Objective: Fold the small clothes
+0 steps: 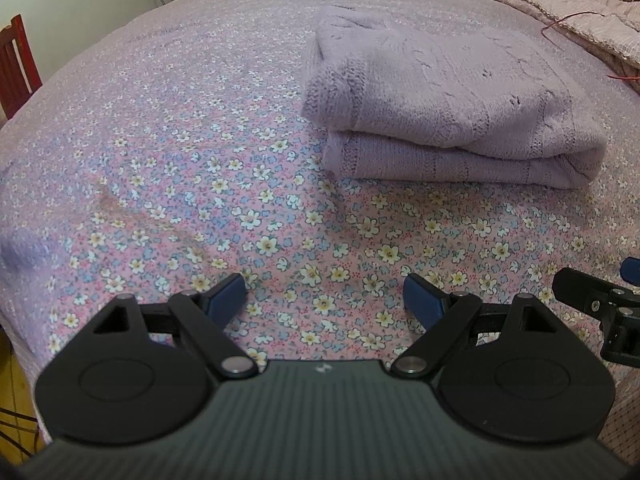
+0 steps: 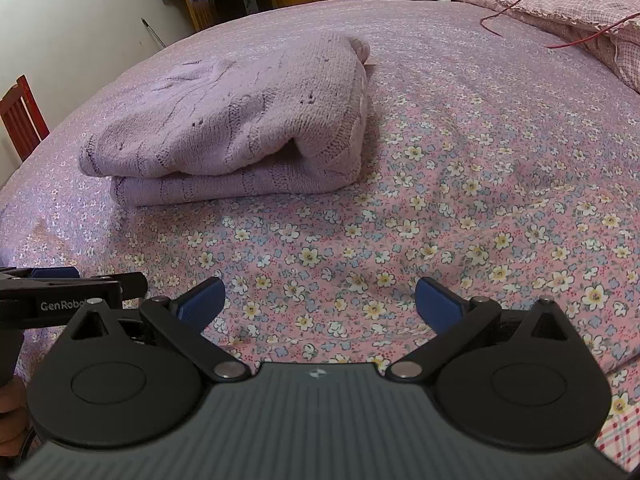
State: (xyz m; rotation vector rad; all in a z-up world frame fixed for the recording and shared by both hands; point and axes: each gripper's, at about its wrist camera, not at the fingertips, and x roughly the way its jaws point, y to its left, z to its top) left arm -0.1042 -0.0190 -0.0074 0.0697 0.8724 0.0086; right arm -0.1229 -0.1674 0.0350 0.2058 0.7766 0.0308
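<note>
You are holding the left claw (image 1: 324, 296) spread wide and empty above the flowered bed (image 1: 168, 152). The lilac knitted sweater (image 1: 448, 104) is lying ahead in a neat, likely finished fold, well clear of the bed's edges, leaving open bedding around it. You are keeping the right claw (image 2: 320, 300) equally wide and empty, just beside the left.

Folded lilac knit sweater (image 2: 224, 128) on floral bedsheet (image 2: 440, 220), right hand-held gripper (image 2: 320, 300) spread wide, w/ nothing between fingers
</note>
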